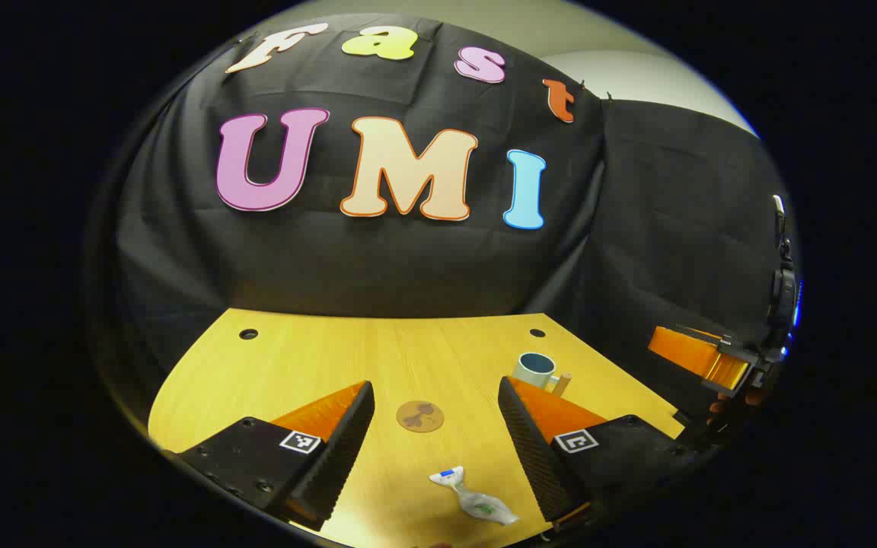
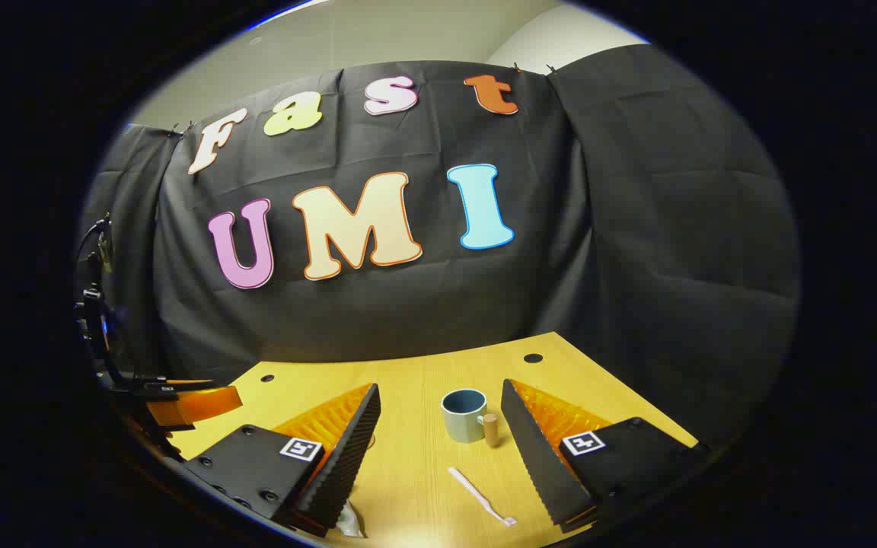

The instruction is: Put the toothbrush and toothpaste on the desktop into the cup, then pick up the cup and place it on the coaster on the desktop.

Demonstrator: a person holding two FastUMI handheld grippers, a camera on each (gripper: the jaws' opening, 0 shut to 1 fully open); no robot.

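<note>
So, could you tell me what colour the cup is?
Pale grey-white cup, dark blue inside; right gripper view.

No legible text; only square black-and-white code markers on the gripper fingers

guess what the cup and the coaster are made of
Cup: likely glazed ceramic, with a pale glossy wall, dark blue inside and what looks like a wooden handle. Coaster: looks like cork or wood, a flat matte tan disc with a darker print.
</note>
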